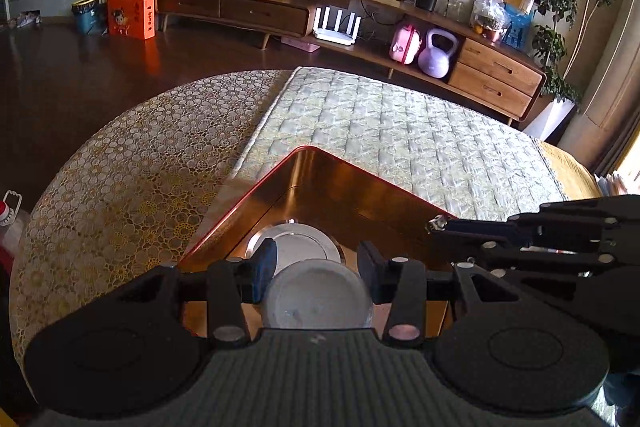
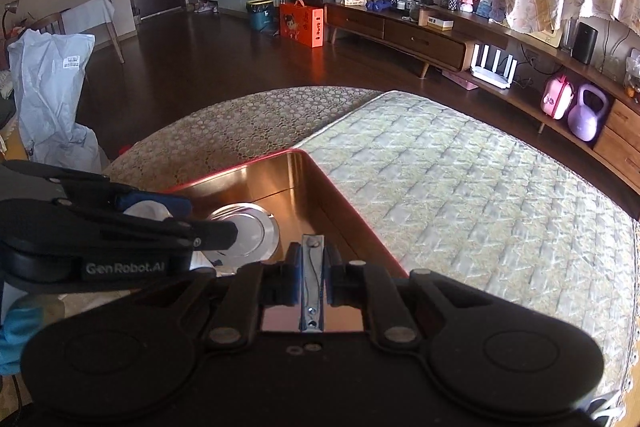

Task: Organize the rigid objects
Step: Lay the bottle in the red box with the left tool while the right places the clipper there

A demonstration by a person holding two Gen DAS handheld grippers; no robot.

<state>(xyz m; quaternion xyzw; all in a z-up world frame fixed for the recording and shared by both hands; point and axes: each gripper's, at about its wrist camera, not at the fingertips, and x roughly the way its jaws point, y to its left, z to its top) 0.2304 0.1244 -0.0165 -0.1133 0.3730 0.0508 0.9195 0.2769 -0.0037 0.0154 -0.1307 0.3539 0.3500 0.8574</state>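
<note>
While both grippers hang over the open red tin (image 1: 304,163), each one grips an item above its coppery inside.

The left gripper (image 1: 316,267) has its blue-padded jaws part-spread and pinching a round, frosted white lid-like piece (image 1: 318,297), directly above a shiny silver disc (image 1: 300,241) lying on the tin's floor. The right gripper (image 2: 313,263) has its jaws pressed nearly together on a slim metal nail clipper (image 2: 311,283), held lengthwise over the near right part of the tin, just right of the disc. The tin rests on a pale quilted mat (image 2: 480,187) near its left edge, beside a lace-patterned tablecloth (image 1: 120,179). A purple kettlebell (image 1: 436,55) stands far off under the wooden sideboard (image 1: 496,75).
</note>
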